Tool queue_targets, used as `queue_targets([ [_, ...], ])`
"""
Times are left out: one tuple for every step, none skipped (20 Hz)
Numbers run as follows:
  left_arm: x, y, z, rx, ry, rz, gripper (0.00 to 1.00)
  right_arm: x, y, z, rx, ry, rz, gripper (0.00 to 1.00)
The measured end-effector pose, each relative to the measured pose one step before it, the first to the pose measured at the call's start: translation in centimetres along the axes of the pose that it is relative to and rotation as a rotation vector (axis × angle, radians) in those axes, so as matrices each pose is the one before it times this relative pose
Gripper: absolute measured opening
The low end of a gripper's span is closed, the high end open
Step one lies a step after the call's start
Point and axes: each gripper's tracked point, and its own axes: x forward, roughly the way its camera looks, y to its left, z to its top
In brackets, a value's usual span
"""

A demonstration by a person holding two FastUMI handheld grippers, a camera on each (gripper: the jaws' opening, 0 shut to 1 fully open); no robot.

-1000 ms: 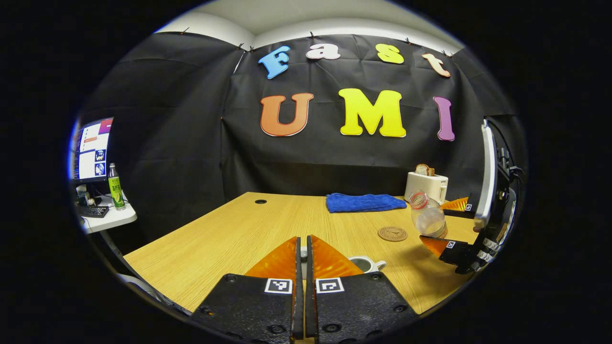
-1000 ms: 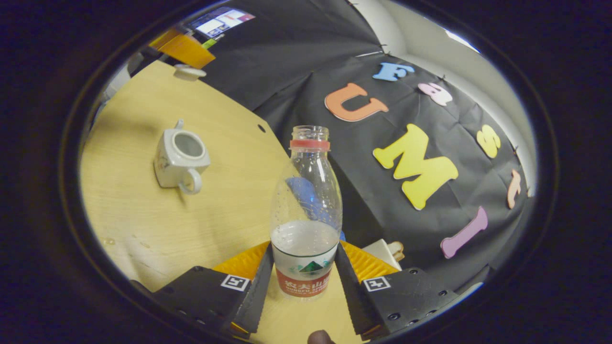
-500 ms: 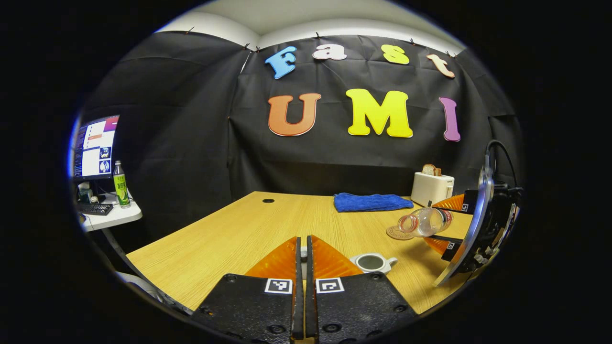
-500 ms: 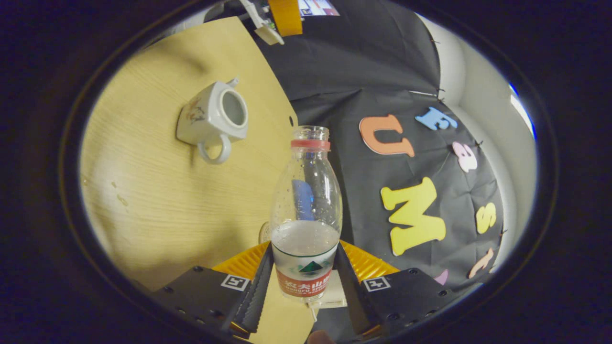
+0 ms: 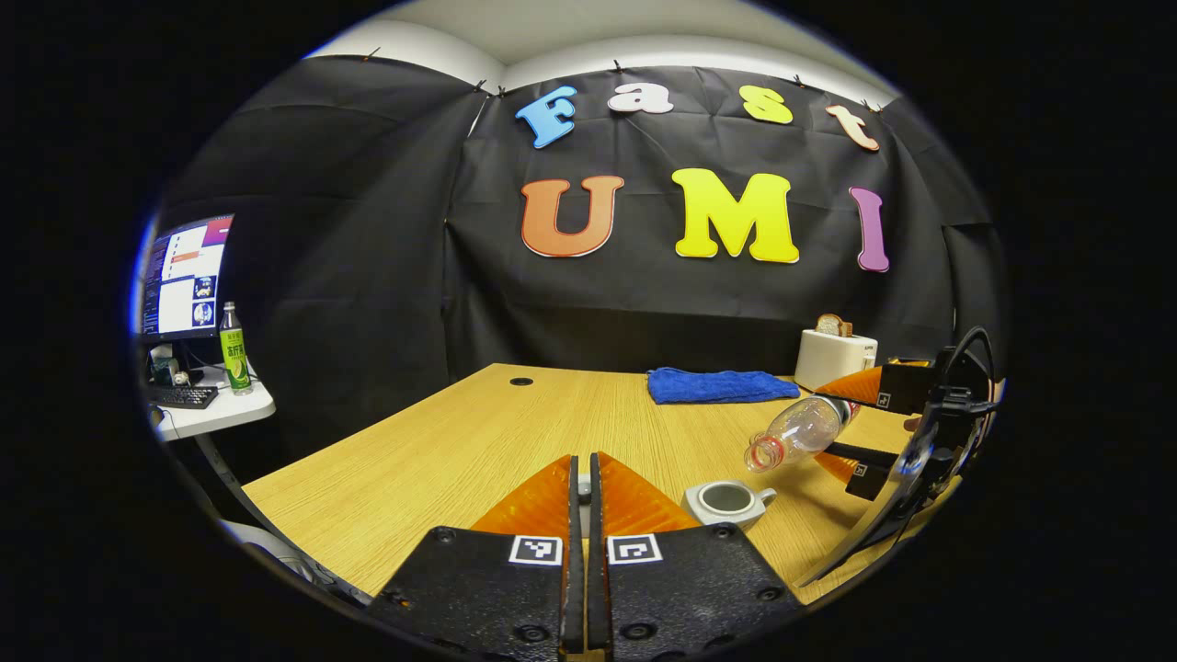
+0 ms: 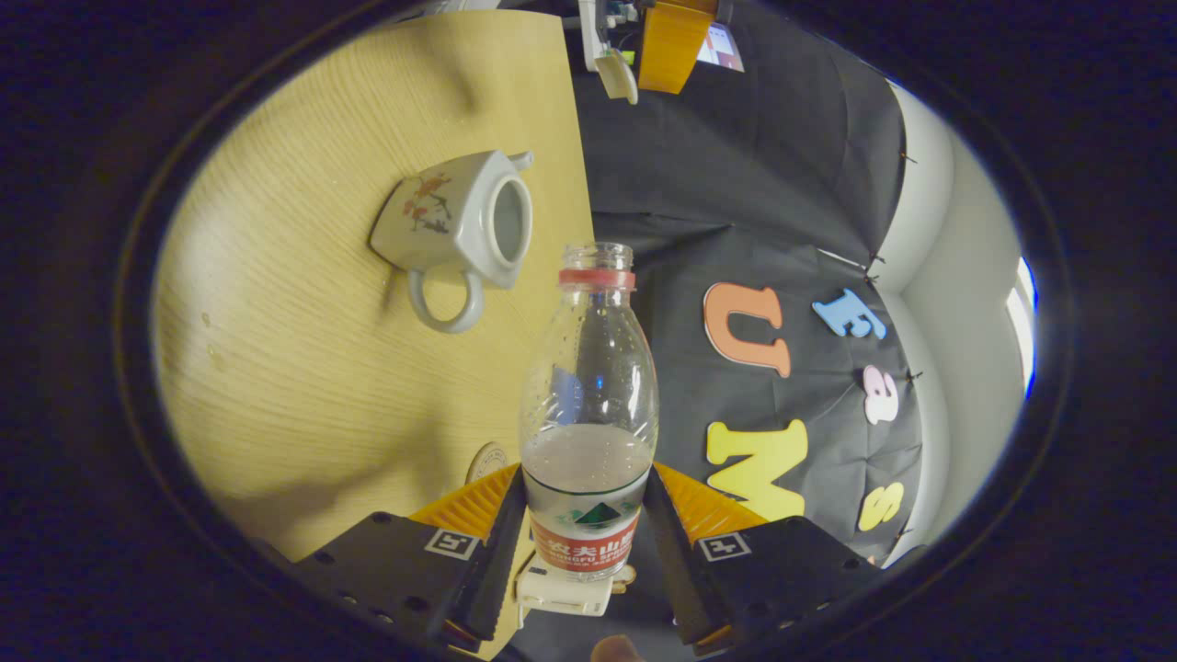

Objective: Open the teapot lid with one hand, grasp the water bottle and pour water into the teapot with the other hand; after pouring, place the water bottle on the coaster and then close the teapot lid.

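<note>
My right gripper is shut on the clear water bottle, gripping it at the label. The bottle has no cap and is partly filled. In the left gripper view the bottle is tipped, its mouth pointing down and left just above the white teapot. The teapot stands open on the wooden table. My left gripper is shut, with a bit of the lid between its fingers. The right gripper view shows that gripper holding the white lid in the air. An edge of the round coaster peeks out beside the bottle.
A blue towel and a white toaster with bread sit along the table's back edge. A side table at far left carries a monitor and a green bottle. Black cloth walls close off the back.
The right gripper has tipped the bottle from nearly upright to mouth-down and brought it closer to the teapot. The left gripper has held still with the lid.
</note>
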Motion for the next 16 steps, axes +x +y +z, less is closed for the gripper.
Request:
queue_targets([
  [-0.051, 0.069, 0.087, 0.0013, -0.00499, -0.00108, 0.04, 0.229, -0.159, 0.233, -0.02051, -0.00449, -0.00521, 0.72],
  [-0.063, -0.011, 0.093, -0.00109, -0.0026, -0.00125, 0.04, 0.046, -0.002, 0.201, -0.01321, -0.00253, 0.00162, 0.72],
  [0.022, 0.137, -0.037, -0.0011, 0.00001, 0.00074, 0.04, 0.253, 0.051, 0.168, -0.01164, -0.00022, 0.00326, 0.71],
  [0.01, 0.24, -0.117, -0.00088, 0.00288, 0.00383, 0.04, 0.028, -0.147, 0.405, -0.01634, -0.00525, -0.00516, 0.71],
  [-0.08, 0.123, -0.06, -0.00058, 0.0027, 0.0023, 0.04, 0.103, -0.335, -0.049, -0.02389, -0.00251, -0.0098, 0.71],
  [-0.035, -0.001, 0.034, -0.00094, 0.0003, 0.00048, 0.04, -0.009, -0.378, 0.083, -0.02573, -0.00147, -0.01166, 0.72],
  [-0.092, 0.029, 0.03, -0.00085, -0.00162, 0.00007, 0.04, 0.003, -0.203, 0.121, -0.02001, -0.00103, -0.00753, 0.71],
  [0.027, 0.064, 0.066, -0.00086, -0.00206, 0.00023, 0.04, 0.07, -0.155, 0.036, -0.01595, 0.00119, -0.0043, 0.71],
  [-0.096, 0.03, 0.135, 0.00002, -0.00281, -0.00087, 0.04, 0.076, -0.099, -0.05, -0.01662, 0.00087, -0.00537, 0.71],
  [-0.075, 0.082, 0.12, 0.00112, -0.00362, 0.00011, 0.04, 0.005, -0.157, -0.043, -0.01703, 0.00037, -0.0039, 0.71],
  [-0.025, -0.004, 0.097, 0.00114, -0.00296, 0.00095, 0.04, 0.014, -0.21, -0.189, -0.01159, -0.00159, -0.0021, 0.72],
  [-0.061, 0.082, -0.027, -0.00009, -0.00111, 0.00056, 0.04, 0.02, -0.118, -0.099, -0.01148, -0.0005, -0.00143, 0.71],
  [-0.005, 0.025, -0.027, -0.00059, -0.00041, -0.00069, 0.04, -0.052, 0.187, 0.048, -0.01011, -0.00155, -0.00195, 0.71],
  [-0.005, 0.007, 0.026, 0.0, 0.00019, 0.00037, 0.04, -0.09, -0.006, -0.045, -0.01036, 0.00012, -0.00259, 0.71],
  [0.013, 0.06, 0.027, 0.00005, -0.00009, 0.0005, 0.04, 0.008, 0.061, -0.008, -0.00896, -0.00052, -0.00296, 0.71],
  [-0.087, -0.072, 0.049, 0.0, -0.00116, -0.00066, 0.04, -0.052, 0.008, -0.033, -0.0067, -0.00078, -0.00362, 0.72],
])
